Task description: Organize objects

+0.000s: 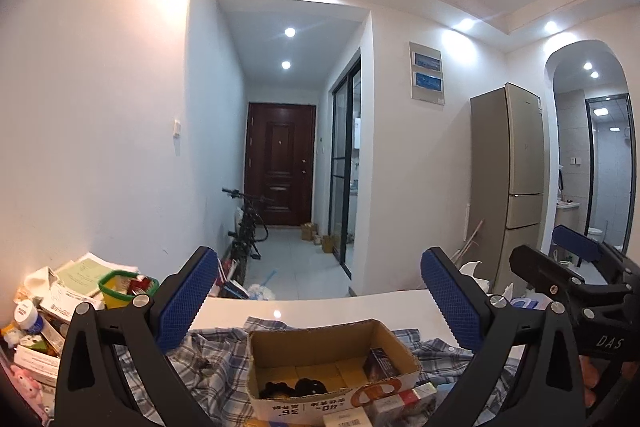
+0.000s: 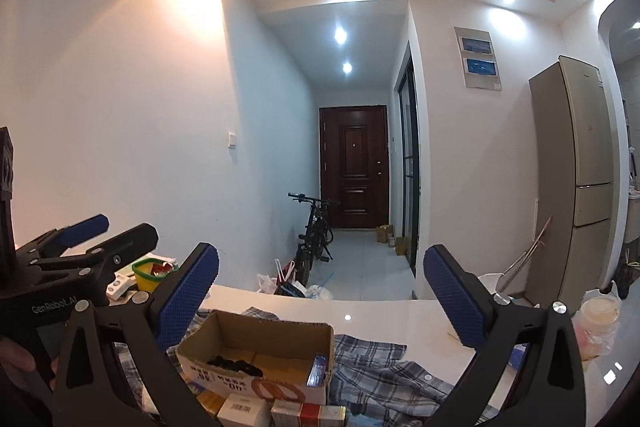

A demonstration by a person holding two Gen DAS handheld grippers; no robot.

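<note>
Hallway beyond the table
A bicycle (image 1: 246,227) leans at 12 o'clock before a dark door (image 1: 280,163); a fridge (image 1: 508,183) stands at 2 o'clock.

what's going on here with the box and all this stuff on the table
A person is tidying a cluttered white table with a pair of handheld tongs in each hand. Both the left tongs and the right tongs are wide open and empty, held level above an open cardboard box. The box sits on a plaid shirt and already holds a small dark carton and something black. More small boxes lie in front.
</note>
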